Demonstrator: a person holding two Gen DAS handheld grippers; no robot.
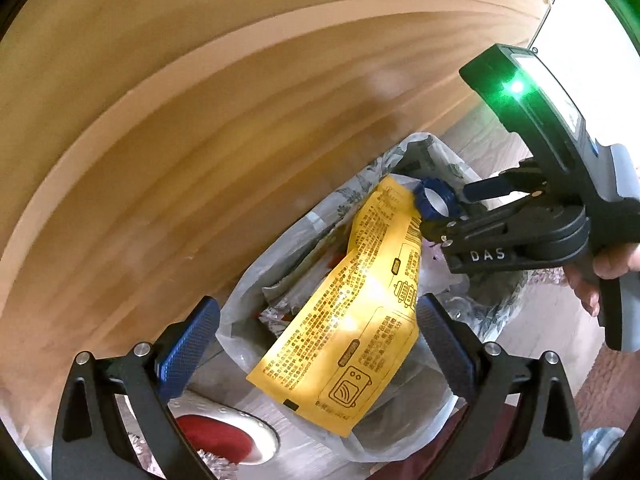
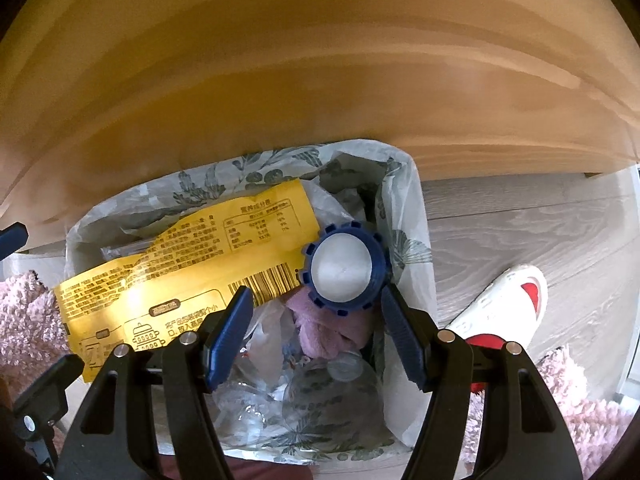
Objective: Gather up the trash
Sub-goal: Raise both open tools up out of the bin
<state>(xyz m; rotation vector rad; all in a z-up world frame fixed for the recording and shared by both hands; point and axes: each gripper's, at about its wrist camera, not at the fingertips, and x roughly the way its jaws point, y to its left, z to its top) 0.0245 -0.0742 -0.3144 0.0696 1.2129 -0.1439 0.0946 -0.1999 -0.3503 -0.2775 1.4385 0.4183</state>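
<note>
Currently both the left tool (image 1: 316, 344) and right tool (image 2: 316, 340) are hanging spread, gripping nothing, while the light, crinkly, slippery yellow wrapper (image 1: 352, 320) and rigid ribbed blue cap (image 2: 344, 270) are dropping into the lined trash bin (image 2: 412, 264); pinch wrapper edge, cap rim.

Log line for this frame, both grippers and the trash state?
left gripper: open | right gripper: open | blue cap: over bin, by right fingertips | yellow wrapper: lying across bin bag opening

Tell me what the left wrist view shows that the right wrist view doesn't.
Left wrist only: the whole right gripper from outside, its green light, the holding hand.

Right wrist only: the pink cloth and clear plastic bottle inside the bin.

Both: the yellow printed wrapper across the leaf-patterned bin liner, and the blue ribbed cap above the bin.
</note>
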